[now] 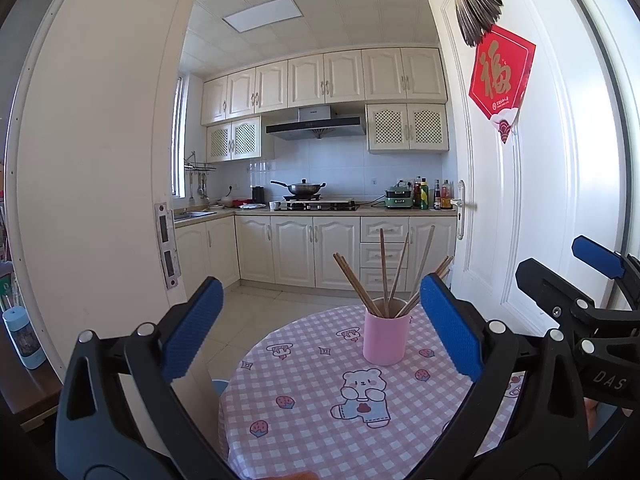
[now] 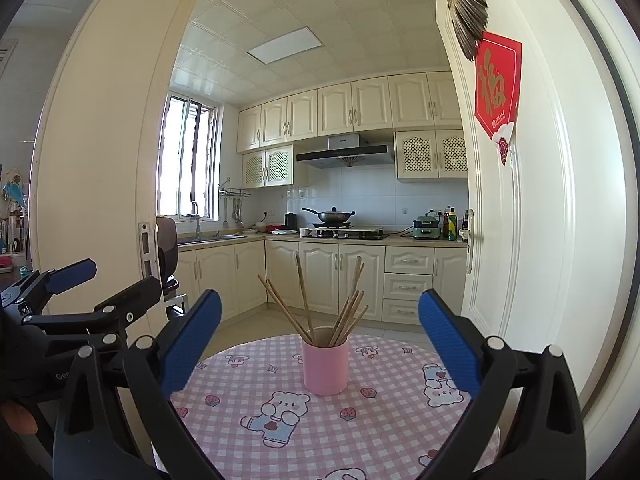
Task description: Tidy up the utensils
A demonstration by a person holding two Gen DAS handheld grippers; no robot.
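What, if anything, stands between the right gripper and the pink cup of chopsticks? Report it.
Nothing visible does. The right gripper is open, its jaws spread wide, and only bare checked tablecloth lies between it and the pink cup. The chopsticks stand in the cup, fanned out. The left gripper is off to the side.

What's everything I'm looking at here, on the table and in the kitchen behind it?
cup: one, pink, upright on the table.
chopsticks: several, brown, standing in the cup, fanned out.
tablecloth: one, pink check with bears, over the round table.
wok: one, lidded, on the stove at the back.
bottles: several, mixed colours, on the counter near the door.
red sign: one, hung on the white door.
left tool: black with blue pads, open, empty.
right tool: black with blue pads, open, empty.
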